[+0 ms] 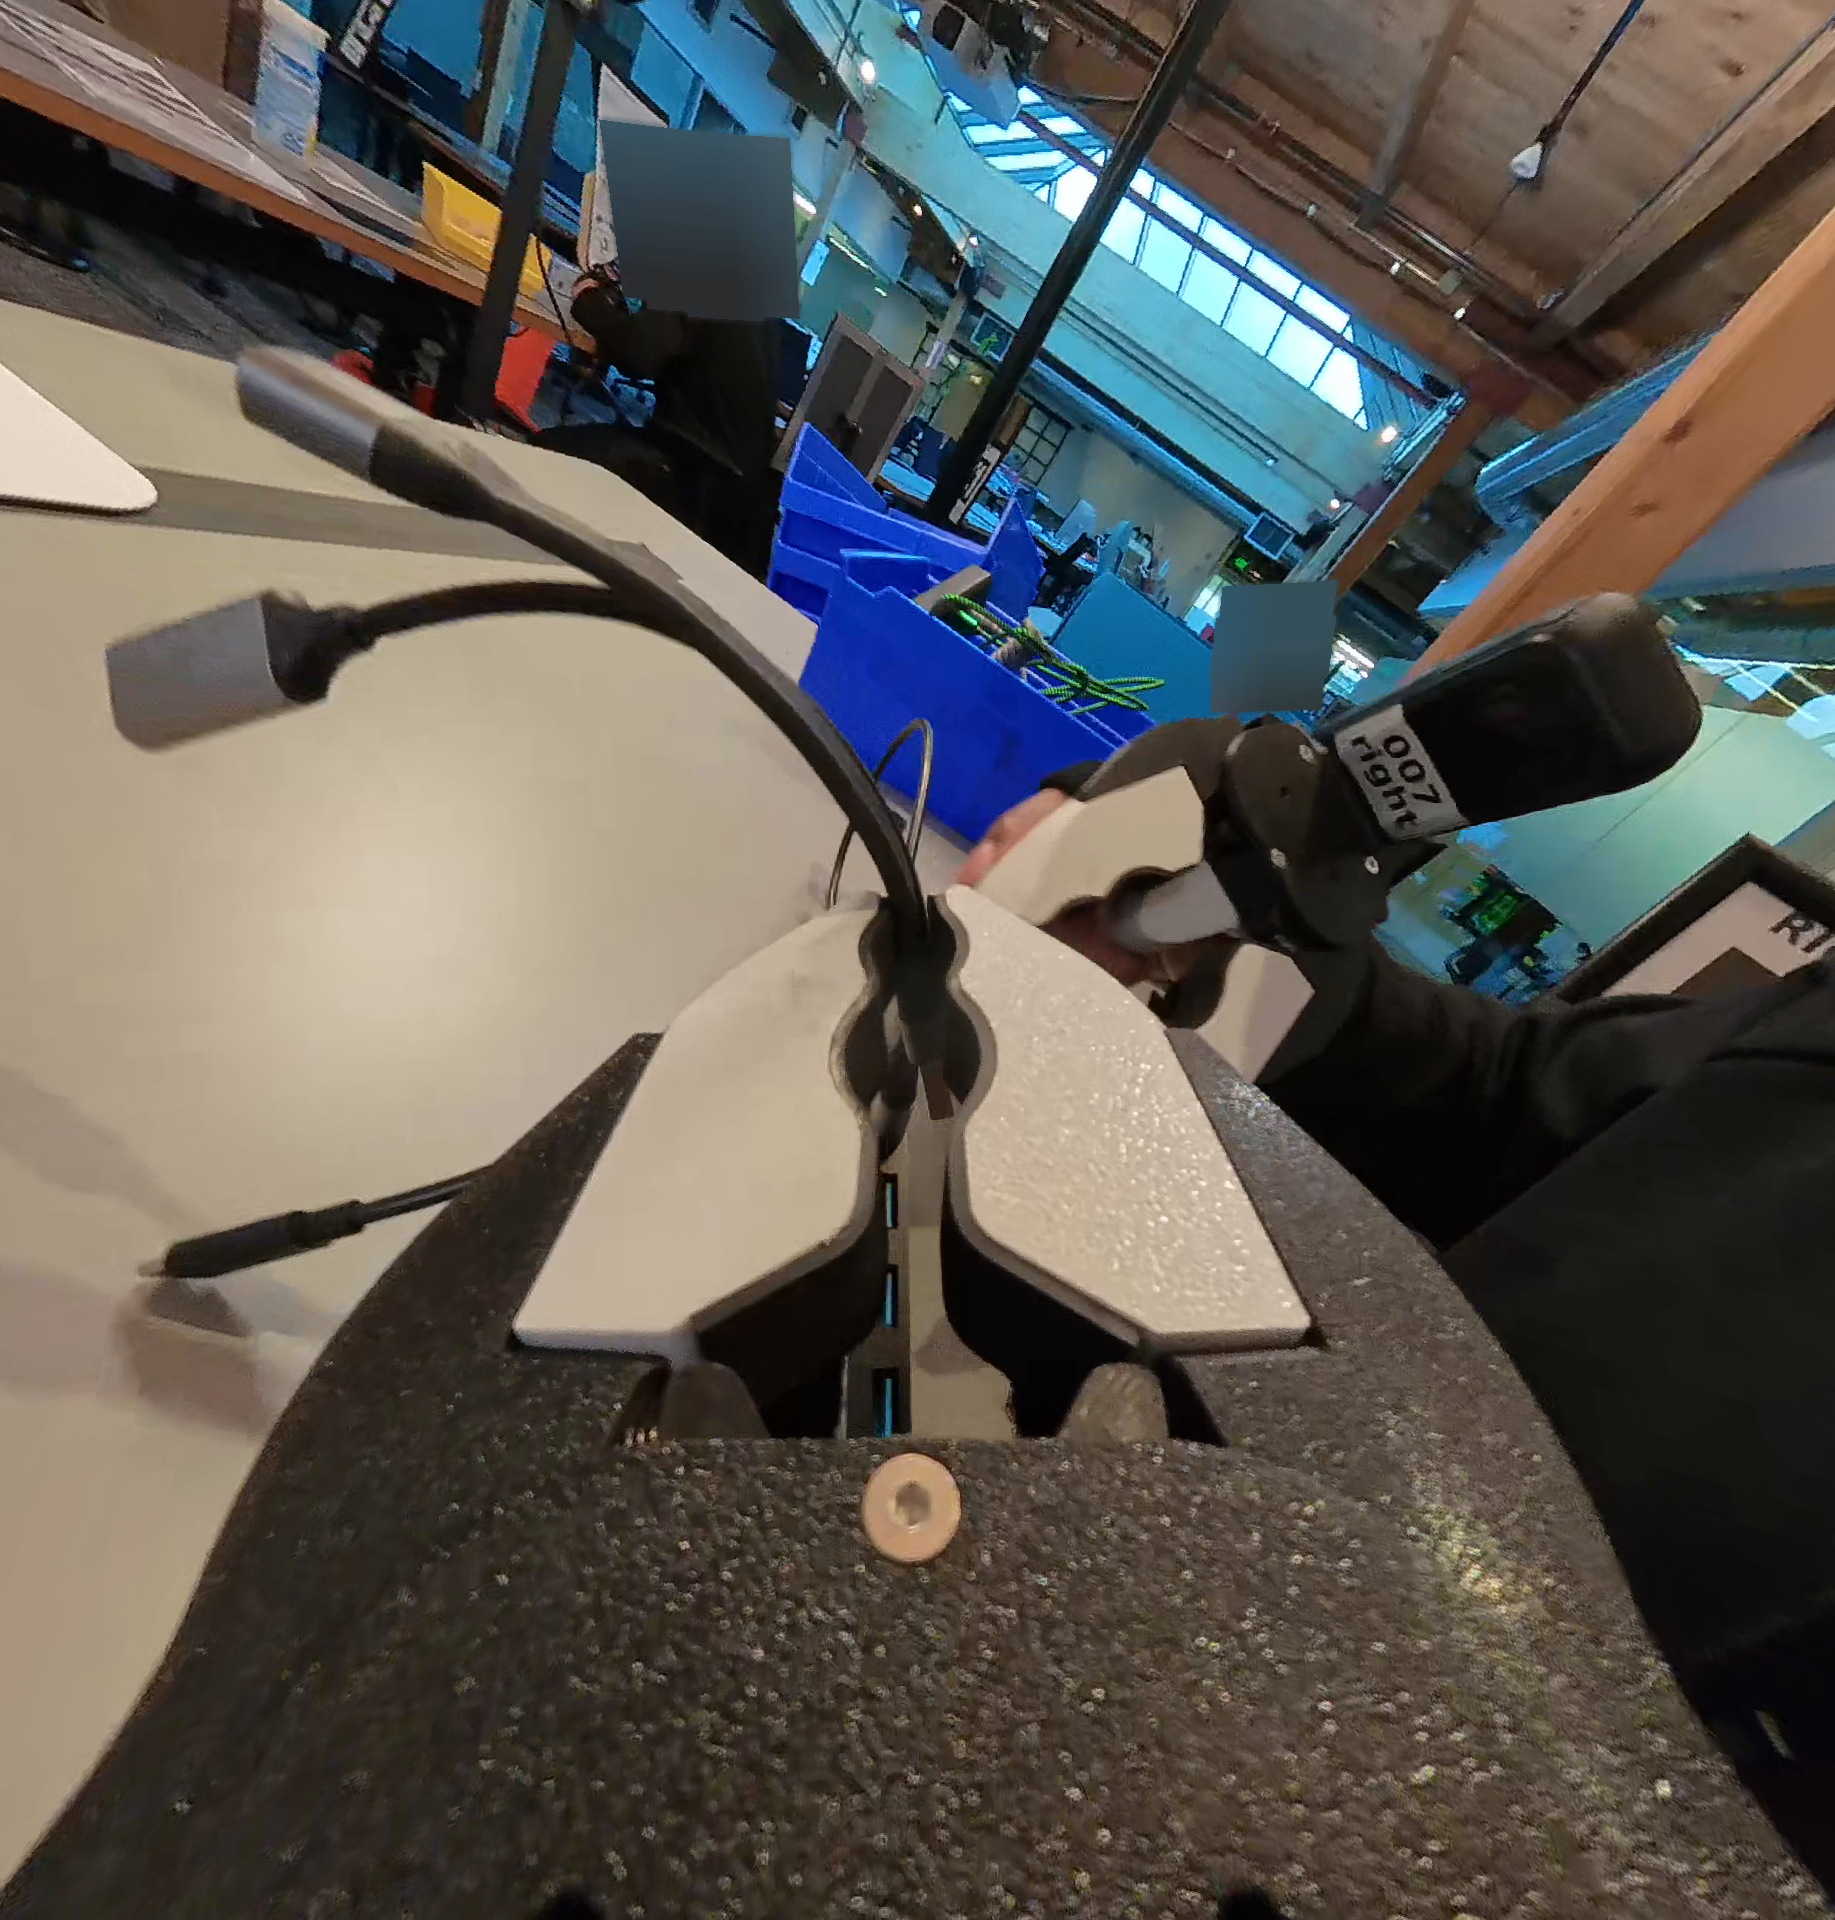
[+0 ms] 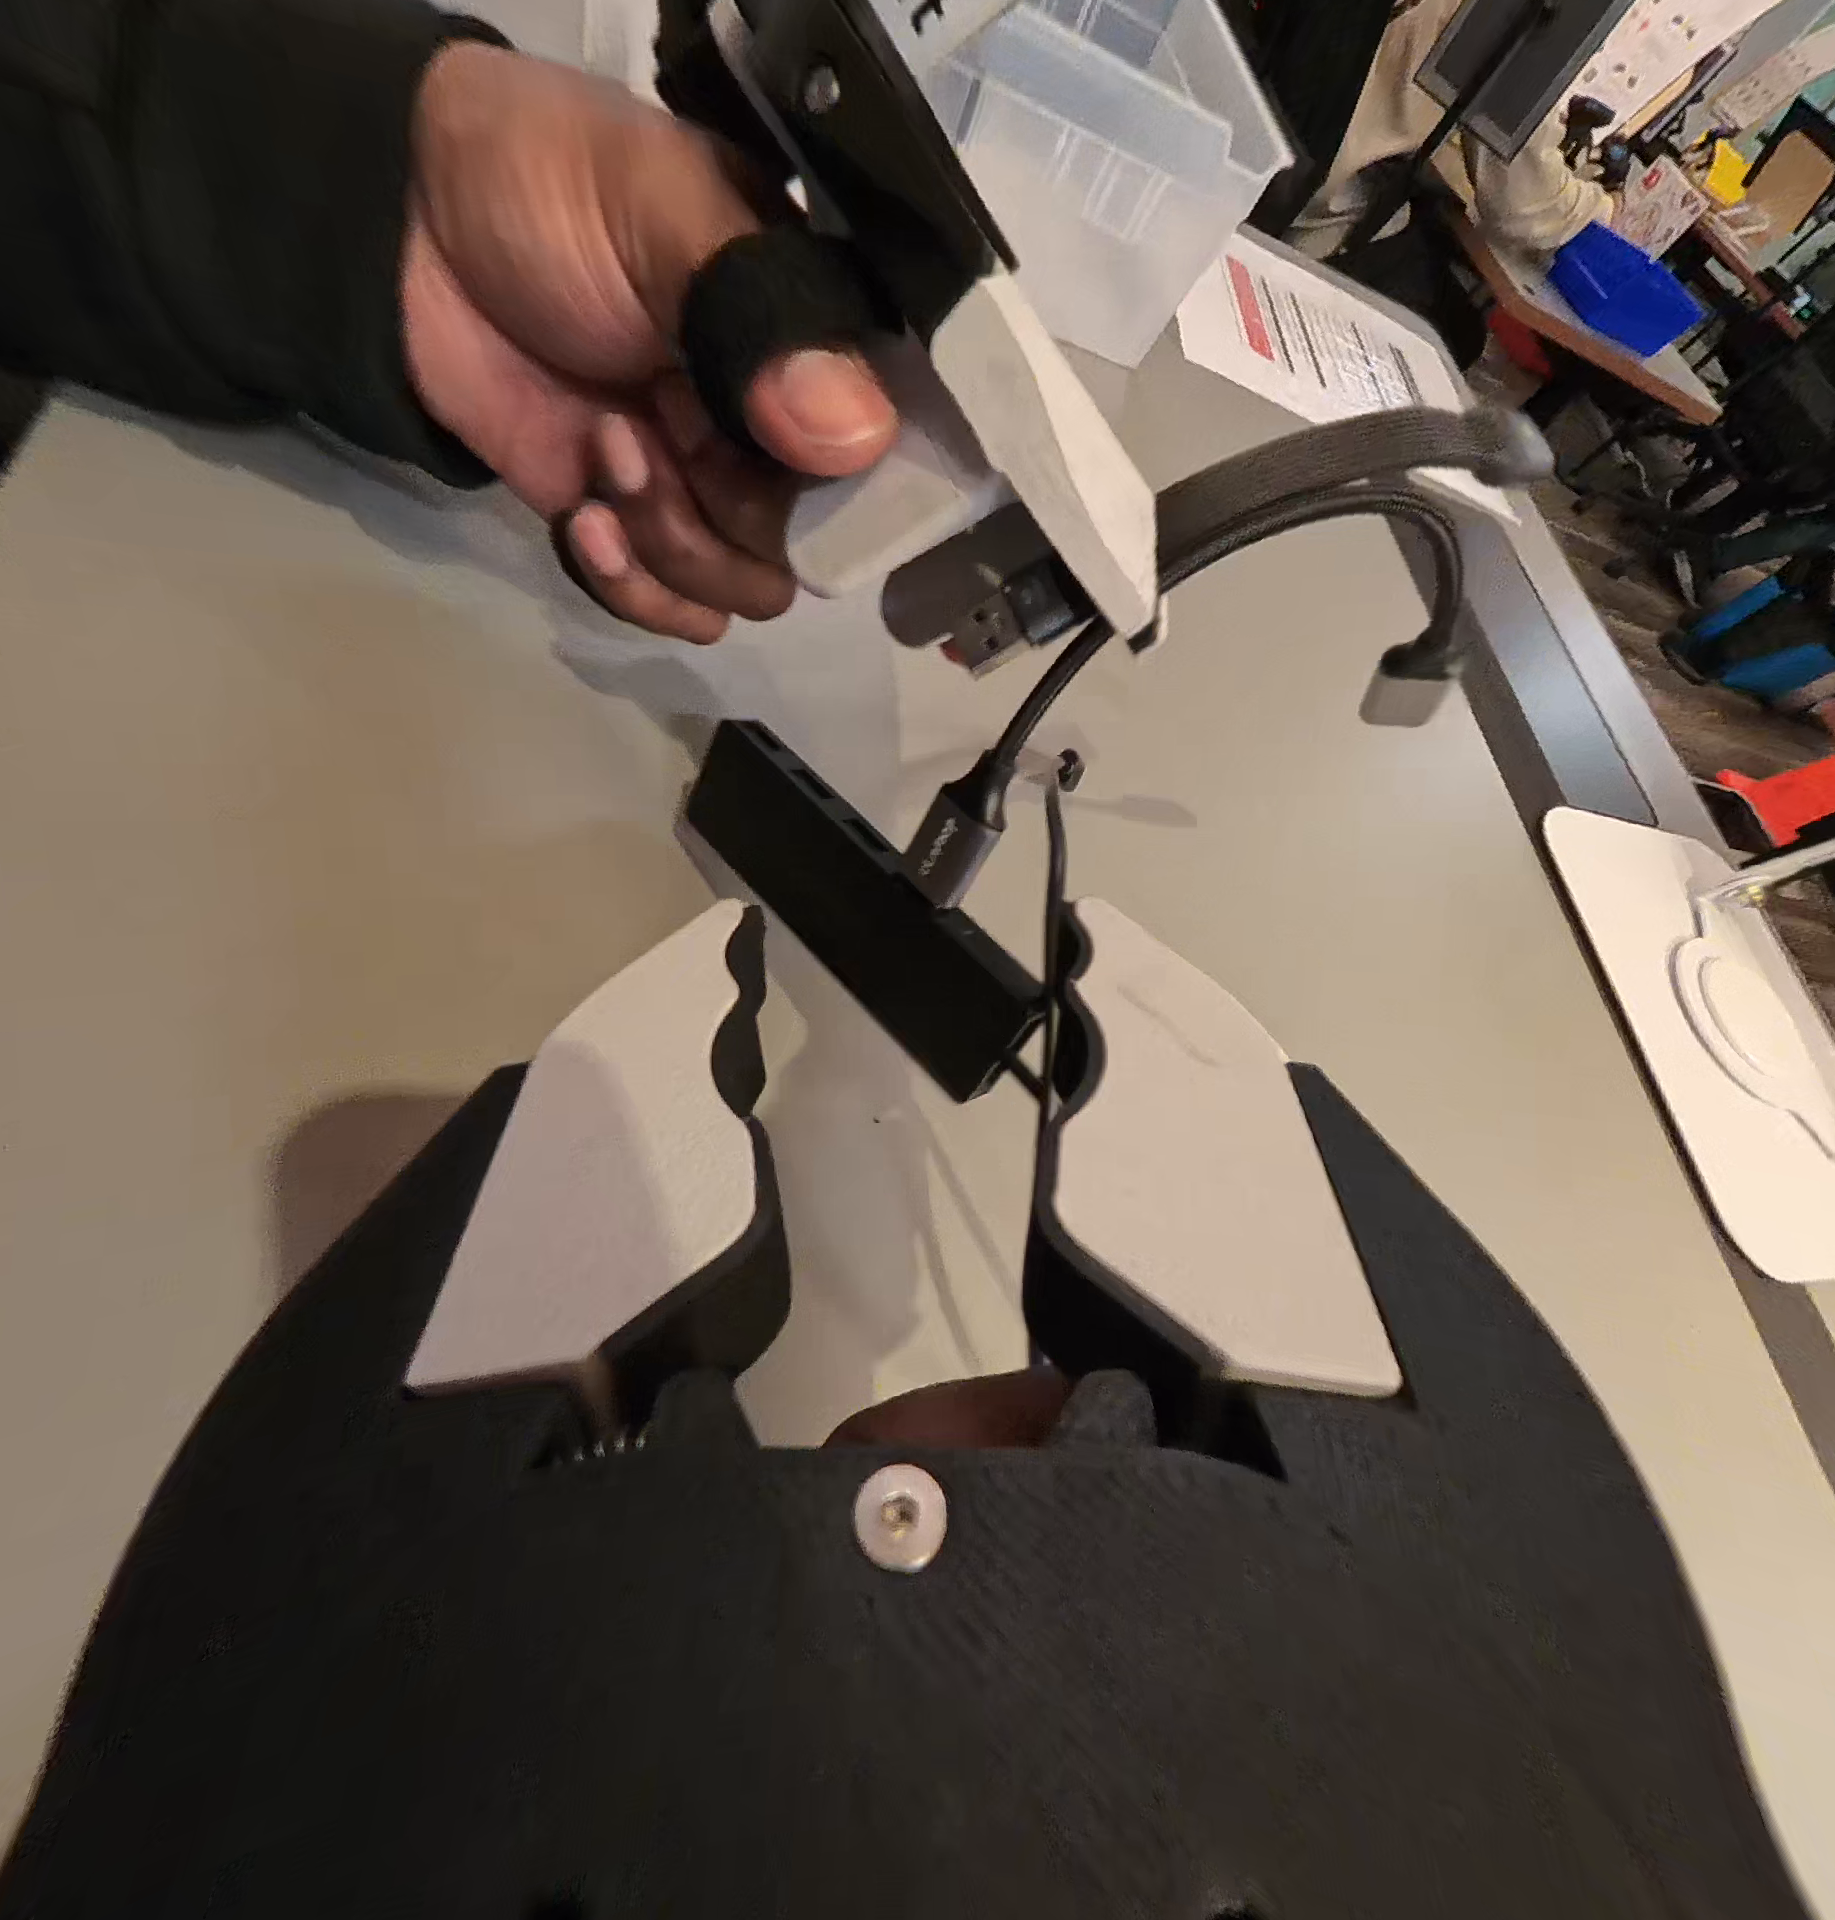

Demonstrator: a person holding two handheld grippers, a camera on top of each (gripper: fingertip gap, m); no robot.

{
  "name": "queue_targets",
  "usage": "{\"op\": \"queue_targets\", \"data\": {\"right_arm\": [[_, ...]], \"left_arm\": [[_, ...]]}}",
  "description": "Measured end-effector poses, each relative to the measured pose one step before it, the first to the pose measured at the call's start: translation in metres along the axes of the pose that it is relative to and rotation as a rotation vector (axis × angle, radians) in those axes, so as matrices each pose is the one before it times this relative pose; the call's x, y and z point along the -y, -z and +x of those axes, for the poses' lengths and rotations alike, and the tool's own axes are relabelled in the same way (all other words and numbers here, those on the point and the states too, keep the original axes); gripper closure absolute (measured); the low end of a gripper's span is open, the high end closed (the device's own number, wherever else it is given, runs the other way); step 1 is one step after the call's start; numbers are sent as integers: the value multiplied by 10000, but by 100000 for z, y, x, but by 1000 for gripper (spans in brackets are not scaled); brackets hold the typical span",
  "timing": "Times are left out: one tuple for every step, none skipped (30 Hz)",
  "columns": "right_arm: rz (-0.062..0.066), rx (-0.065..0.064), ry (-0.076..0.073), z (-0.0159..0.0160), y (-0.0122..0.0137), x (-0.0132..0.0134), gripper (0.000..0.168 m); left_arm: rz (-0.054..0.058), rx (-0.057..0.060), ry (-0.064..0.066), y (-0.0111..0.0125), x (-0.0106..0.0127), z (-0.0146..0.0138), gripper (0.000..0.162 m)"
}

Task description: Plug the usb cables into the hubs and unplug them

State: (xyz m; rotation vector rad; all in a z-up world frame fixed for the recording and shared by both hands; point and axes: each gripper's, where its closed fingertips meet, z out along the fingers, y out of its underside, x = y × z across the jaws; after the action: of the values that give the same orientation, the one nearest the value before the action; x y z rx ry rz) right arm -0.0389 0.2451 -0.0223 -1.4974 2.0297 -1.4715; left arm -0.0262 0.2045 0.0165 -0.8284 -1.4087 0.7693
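My left gripper (image 1: 908,925) is shut on a grey hub (image 1: 918,1299) whose blue ports show between its fingers. Black cables leave its fingertips and end in two loose grey connectors (image 1: 196,665) (image 1: 310,405). In the right wrist view a hand holds this gripper (image 2: 1100,582) above the table with the grey hub's end (image 2: 954,613) sticking out. A black hub (image 2: 861,914) sits below it with a grey-sleeved plug (image 2: 954,842) in one port. My right gripper (image 2: 913,914) is open, its fingers on either side of the black hub's near end. I cannot tell if that hub rests on the table.
The grey table (image 2: 269,779) runs to an edge on the right, where a white pad (image 2: 1723,1039) lies. A clear plastic bin (image 2: 1121,177) and a printed sheet (image 2: 1308,343) are at the back. Blue bins (image 1: 944,665) stand beyond the table. A loose black plug (image 1: 248,1242) hangs at left. Spacing between my two grippers at the tips: around 6 centimeters.
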Motion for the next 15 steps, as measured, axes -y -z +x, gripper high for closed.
{"op": "queue_targets", "data": {"right_arm": [[37, 75, -269, -330, 344, 163, 120], [29, 207, -286, -659, 257, 36, 123], [27, 315, -352, -917, 159, -90, 127], [1, 252, -482, -845, -28, -232, 131], [-40, 131, -638, -586, -193, -359, 133], [-105, 52, -762, -329, -326, -486, 135], [-91, 4, -945, -77, -424, -466, 135], [14, 141, -1103, -95, -477, -254, 134], [198, 356, -1106, -302, -463, 34, 129], [293, 300, -1037, -153, -424, 215, 123], [363, 248, -861, -67, -380, 371, 116], [443, 323, -685, -175, -294, 518, 111], [553, 404, -568, -269, -196, 665, 110], [570, 413, -539, -229, -148, 668, 109], [579, 439, -507, -222, -72, 708, 108]], "left_arm": [[128, 22, 49, 110, 492, -70, 158], [174, -55, 63, 104, 547, 73, 158], [176, -93, 23, 95, 556, 169, 158], [141, -76, -30, 60, 504, 200, 157], [70, -63, -61, 2, 396, 218, 157], [57, -65, -82, -52, 316, 244, 157], [115, -71, -50, -83, 349, 270, 157], [79, -110, 47, -134, 272, 310, 157], [118, -162, 105, -180, 334, 378, 157], [133, -182, 114, -194, 352, 411, 157], [114, -179, 88, -213, 348, 437, 157], [29, -200, 63, -256, 257, 479, 157], [35, -207, 34, -234, 239, 488, 157], [85, -203, 49, -213, 246, 469, 157], [56, -216, 87, -221, 169, 446, 157]]}}
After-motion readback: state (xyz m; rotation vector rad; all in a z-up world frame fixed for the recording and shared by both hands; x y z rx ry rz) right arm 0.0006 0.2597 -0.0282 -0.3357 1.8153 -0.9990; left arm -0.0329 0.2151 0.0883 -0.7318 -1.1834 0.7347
